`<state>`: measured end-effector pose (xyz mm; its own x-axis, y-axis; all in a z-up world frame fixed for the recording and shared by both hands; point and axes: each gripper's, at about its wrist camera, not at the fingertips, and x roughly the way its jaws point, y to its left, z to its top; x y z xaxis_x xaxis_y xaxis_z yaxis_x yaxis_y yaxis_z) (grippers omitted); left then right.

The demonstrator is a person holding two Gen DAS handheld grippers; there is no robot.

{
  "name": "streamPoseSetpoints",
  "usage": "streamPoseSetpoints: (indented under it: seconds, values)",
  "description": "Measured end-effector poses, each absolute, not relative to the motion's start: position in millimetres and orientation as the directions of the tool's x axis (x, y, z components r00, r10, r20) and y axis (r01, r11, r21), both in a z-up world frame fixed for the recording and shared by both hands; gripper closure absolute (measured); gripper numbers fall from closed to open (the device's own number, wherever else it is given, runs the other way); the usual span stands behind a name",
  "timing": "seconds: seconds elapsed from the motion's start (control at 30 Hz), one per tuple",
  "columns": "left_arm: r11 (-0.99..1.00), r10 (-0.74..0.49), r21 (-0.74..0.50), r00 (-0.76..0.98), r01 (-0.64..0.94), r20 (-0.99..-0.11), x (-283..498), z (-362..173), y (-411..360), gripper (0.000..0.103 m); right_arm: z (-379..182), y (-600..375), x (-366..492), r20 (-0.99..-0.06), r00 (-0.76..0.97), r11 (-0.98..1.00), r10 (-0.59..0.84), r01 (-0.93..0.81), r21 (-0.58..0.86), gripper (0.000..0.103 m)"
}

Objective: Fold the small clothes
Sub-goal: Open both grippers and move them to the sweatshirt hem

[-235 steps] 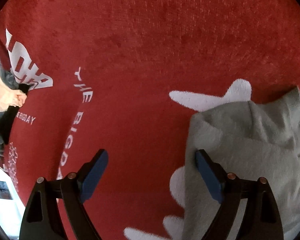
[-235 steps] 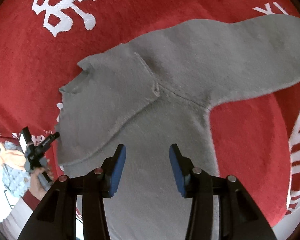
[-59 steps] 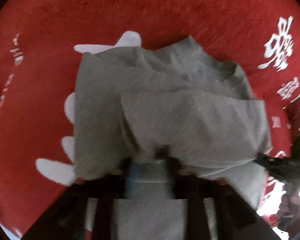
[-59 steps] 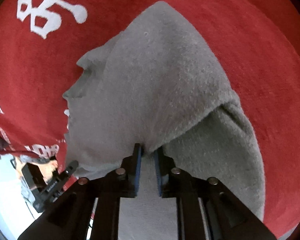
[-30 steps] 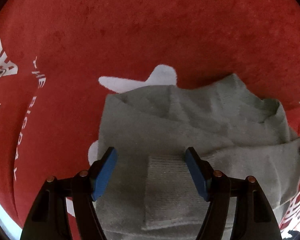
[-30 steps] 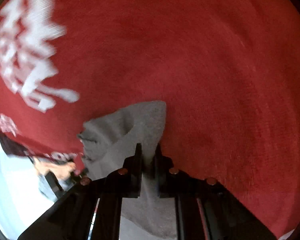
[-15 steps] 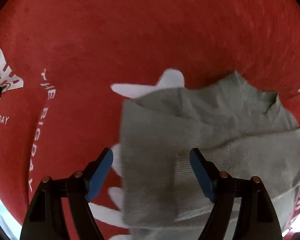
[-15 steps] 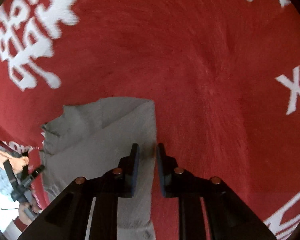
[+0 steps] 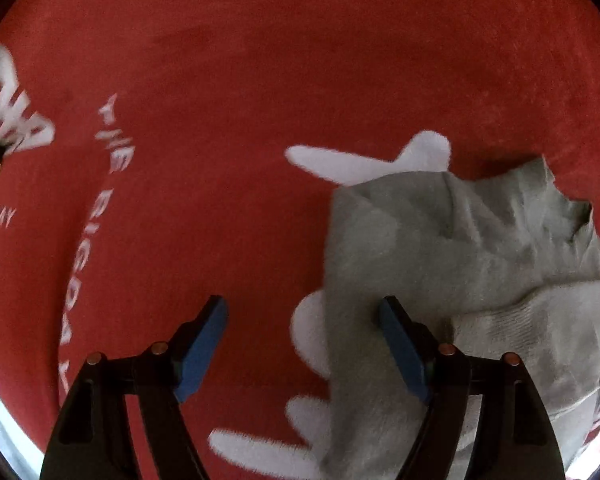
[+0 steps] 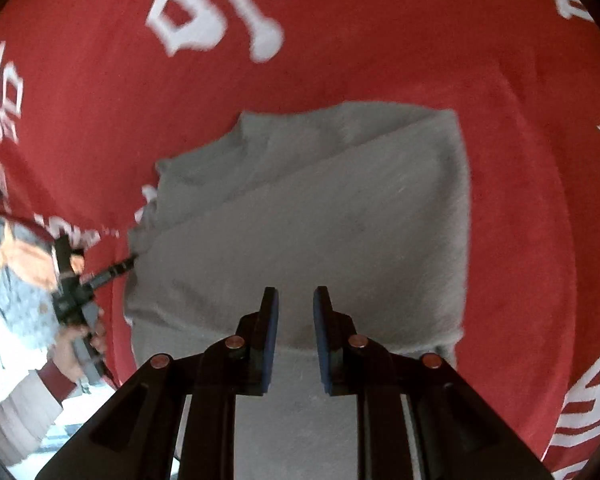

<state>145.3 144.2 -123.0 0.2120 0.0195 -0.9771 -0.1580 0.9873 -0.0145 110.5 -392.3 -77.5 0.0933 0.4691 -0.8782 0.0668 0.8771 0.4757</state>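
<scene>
Sleeves look folded in — grey garment [image 10: 320,216] ahead of my right gripper [image 10: 296,300], jaws narrowly parted, empty. Left gripper [image 9: 302,316] wide, empty, garment under its right jaw. Next, my guess — grab hem, fold over.

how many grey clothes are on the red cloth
1: a folded grey garment lies on the red cloth, below the open right gripper and beside the open left gripper; nothing beneath shows.

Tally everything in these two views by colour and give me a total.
Grey: 1, the folded garment
Red: 1, the printed red cloth under it
Black with blue pads: 2, the left gripper and the right gripper, both open and holding nothing
Total: 4
</scene>
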Motion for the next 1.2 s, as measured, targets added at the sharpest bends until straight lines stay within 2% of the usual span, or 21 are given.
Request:
streamPoseSetpoints:
  seconds: [0.07, 0.13, 0.17, 0.4, 0.53, 0.57, 0.6, 0.67, 0.83, 1.2]
  values:
    - [0.991, 0.004, -0.023, 0.207, -0.129, -0.978, 133, -114, 145, 0.024, -76, -388, 104, -0.879, 0.078, 0.877, 0.471, 0.064, 0.476, 0.077]
    - [0.995, 0.003, -0.016, 0.204, -0.094, -0.979, 122, -105, 142, 0.024, -80, -383, 98, -0.879, 0.067, 0.875, 0.472, 0.081, 0.477, 0.056]
    - [0.997, -0.007, -0.022, 0.199, -0.074, -0.980, 114, -99, 139, 0.024, -79, -383, 95, -0.877, 0.066, 0.872, 0.476, 0.090, 0.481, 0.053]
    - [0.996, -0.030, -0.041, 0.130, -0.085, -0.991, 70, -86, 115, 0.024, -72, -374, 74, -0.885, 0.027, 0.880, 0.466, 0.089, 0.466, 0.052]
    - [0.995, -0.058, -0.065, 0.085, -0.079, -0.995, 49, -86, 86, 0.023, -69, -368, 60, -0.890, 0.007, 0.886, 0.457, 0.092, 0.455, 0.041]
    - [0.996, -0.053, -0.058, 0.070, -0.075, -0.996, 44, -85, 74, 0.017, -68, -367, 55, -0.891, 0.003, 0.887, 0.453, 0.092, 0.452, 0.038]
    - [0.996, -0.049, -0.053, 0.063, -0.070, -0.997, 48, -86, 68, 0.005, -66, -366, 51, -0.894, 0.000, 0.890, 0.448, 0.089, 0.446, 0.036]
    - [0.996, -0.051, -0.055, 0.058, -0.068, -0.997, 40, -84, 61, 0.003, -62, -365, 42, -0.898, -0.001, 0.895, 0.440, 0.078, 0.438, 0.025]
    - [0.997, -0.051, -0.052, 0.019, -0.056, -0.999, 29, -85, 44, 0.003, -56, -360, 25, -0.918, -0.011, 0.918, 0.396, 0.031, 0.396, 0.019]
    - [0.999, -0.035, -0.035, -0.019, -0.039, -0.999, 10, -73, 18, 0.003, -62, -373, 10, -0.913, -0.073, 0.916, 0.401, 0.032, 0.400, 0.019]
